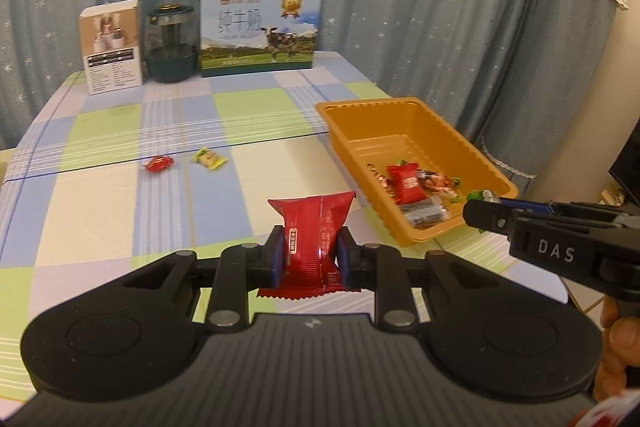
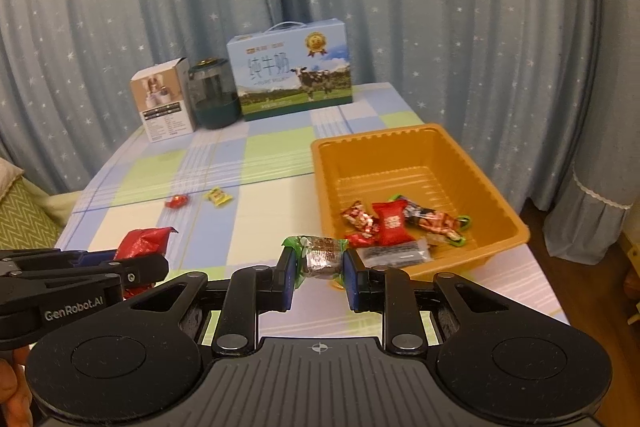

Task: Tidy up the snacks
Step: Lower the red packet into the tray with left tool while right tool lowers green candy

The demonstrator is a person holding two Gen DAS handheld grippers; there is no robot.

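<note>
Snacks are split three ways at this moment: two are carried, two lie loose on the checked tablecloth [image 1: 100, 195], and a small heap sits in the near end of the orange tray [image 2: 400, 147]. The left gripper [image 1: 308, 259] pinches a red packet [image 1: 310, 227] narrowly across its middle, its crimped ends sticking out above and below the pads; the right gripper [image 2: 318, 269] clamps a green-ended wrapped sweet [image 2: 322, 255] by its body, just short of the tray's near rim. Both wrappers look slick and crinkly, so either could slide out if a hand jerks or tilts, and a release made too early would probably drop the sweet on the cloth rather than inside. With both tools close together, they could also knock each other or nudge the light tray. Counted: one tray, holding about six pieces though overlap makes that uncertain; one small red candy [image 1: 159, 163] and one yellow candy [image 1: 209, 159] waiting well apart from the tray. At the far edge stand one white box [image 1: 112, 47], one dark jar [image 1: 172, 43] and one milk carton [image 1: 260, 27].
</note>
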